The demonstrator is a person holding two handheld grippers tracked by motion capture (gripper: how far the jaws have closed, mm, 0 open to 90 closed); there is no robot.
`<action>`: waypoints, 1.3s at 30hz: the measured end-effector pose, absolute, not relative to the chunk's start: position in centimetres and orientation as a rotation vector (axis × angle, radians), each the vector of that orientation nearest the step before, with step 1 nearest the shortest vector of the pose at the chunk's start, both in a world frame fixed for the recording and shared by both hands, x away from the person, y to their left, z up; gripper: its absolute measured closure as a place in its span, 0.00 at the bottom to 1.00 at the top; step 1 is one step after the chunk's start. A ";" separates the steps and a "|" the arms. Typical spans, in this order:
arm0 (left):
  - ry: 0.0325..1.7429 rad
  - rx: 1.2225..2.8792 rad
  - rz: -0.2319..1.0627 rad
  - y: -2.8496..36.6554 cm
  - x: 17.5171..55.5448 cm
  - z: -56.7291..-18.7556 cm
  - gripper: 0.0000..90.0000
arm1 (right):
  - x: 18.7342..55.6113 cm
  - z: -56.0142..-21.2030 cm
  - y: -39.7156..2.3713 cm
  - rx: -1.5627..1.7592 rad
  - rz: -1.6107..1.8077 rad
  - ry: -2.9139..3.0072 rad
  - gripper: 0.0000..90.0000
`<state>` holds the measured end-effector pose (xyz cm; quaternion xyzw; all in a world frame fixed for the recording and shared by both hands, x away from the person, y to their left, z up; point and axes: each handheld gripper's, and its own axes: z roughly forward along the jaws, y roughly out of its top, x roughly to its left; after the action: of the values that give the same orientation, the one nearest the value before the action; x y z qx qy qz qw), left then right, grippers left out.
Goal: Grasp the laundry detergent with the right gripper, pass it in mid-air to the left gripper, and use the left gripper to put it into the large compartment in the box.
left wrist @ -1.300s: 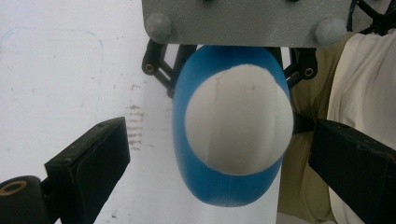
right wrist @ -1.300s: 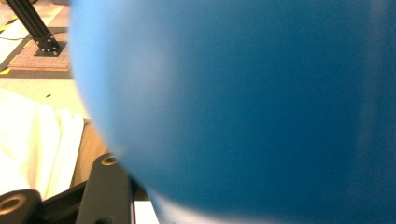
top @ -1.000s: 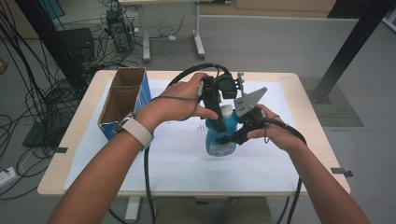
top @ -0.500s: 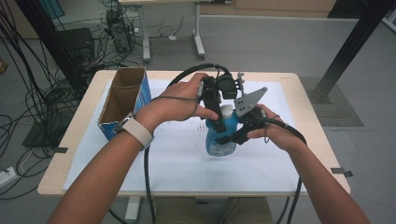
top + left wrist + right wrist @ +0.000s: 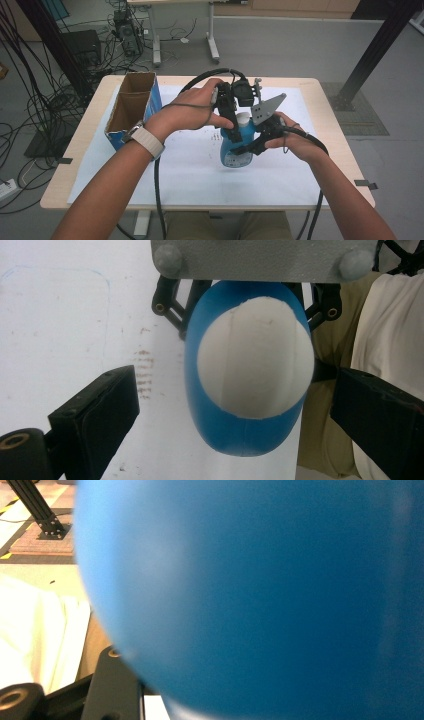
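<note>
Broadly, the counter (image 5: pixel 320 95) carries a white sheet (image 5: pixel 190 170), an open cardboard box (image 5: pixel 131 107) at its left, and a blue bottle (image 5: pixel 239 145) standing upright near the middle. The right hand-held gripper (image 5: pixel 250 145) is clamped around the bottle's blue body from the side; its own view is swamped by blurred blue, so I judge the grip mostly from the high view. The left hand-held gripper (image 5: pixel 231 117) hangs over the white cap (image 5: pixel 255 362), jaws spread apart on either side of it and, as far as the left gripper view shows, not touching. The step in hand looks like taking hold of the cap. To do it well, centre the jaws on the cap, close squarely on its sides, and keep the bottle firmly braced so it cannot tilt or spin.
</note>
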<state>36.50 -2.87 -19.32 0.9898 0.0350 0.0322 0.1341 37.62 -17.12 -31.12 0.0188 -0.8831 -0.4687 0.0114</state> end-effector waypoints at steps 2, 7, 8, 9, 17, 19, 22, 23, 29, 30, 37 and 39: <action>0.102 2.870 0.092 -2.9 36.5 -19.3 0.07 | 37.6 -31.1 -17.1 0.060 -1.460 -2.751 0.48; 0.103 2.872 0.095 -2.8 36.5 -19.3 0.07 | 37.6 -31.2 -17.1 0.059 -1.454 -2.752 0.48; 0.103 2.871 0.094 -2.8 36.5 -19.3 0.07 | 37.6 -31.2 -17.1 0.059 -1.454 -2.753 0.48; 0.103 2.871 0.093 -2.8 36.5 -19.3 0.07 | 37.6 -31.2 -17.1 0.057 -1.454 -2.752 0.48; 0.104 2.869 0.094 -2.8 36.5 -19.3 0.07 | 37.6 -31.2 -17.1 0.056 -1.453 -2.753 0.48; 0.103 2.871 0.094 -2.8 36.5 -19.3 0.07 | 37.6 -31.2 -17.1 0.057 -1.453 -2.753 0.48; 0.102 2.873 0.092 -2.8 36.5 -19.4 0.07 | 37.6 -31.2 -17.1 0.054 -1.453 -2.752 0.48; 0.100 2.873 0.091 -2.8 36.5 -19.4 0.07 | 37.6 -31.2 -17.1 0.056 -1.453 -2.754 0.48; 0.101 2.873 0.091 -2.8 36.5 -19.4 0.07 | 37.6 -31.2 -17.2 0.050 -1.449 -2.754 0.48; 0.106 2.872 0.091 -2.8 36.4 -19.4 0.07 | 37.6 -31.2 -17.2 0.050 -1.449 -2.754 0.48; 0.103 2.874 0.091 -2.8 36.4 -19.4 0.07 | 37.6 -31.2 -17.1 0.054 -1.449 -2.749 0.48; 0.103 2.874 0.090 -2.8 36.4 -19.4 0.07 | 37.6 -31.2 -17.1 0.056 -1.447 -2.749 0.48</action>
<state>36.44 -2.81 -19.42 0.9901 0.0356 0.0310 0.1319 37.60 -17.14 -31.20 0.0179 -0.8847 -0.4656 0.0175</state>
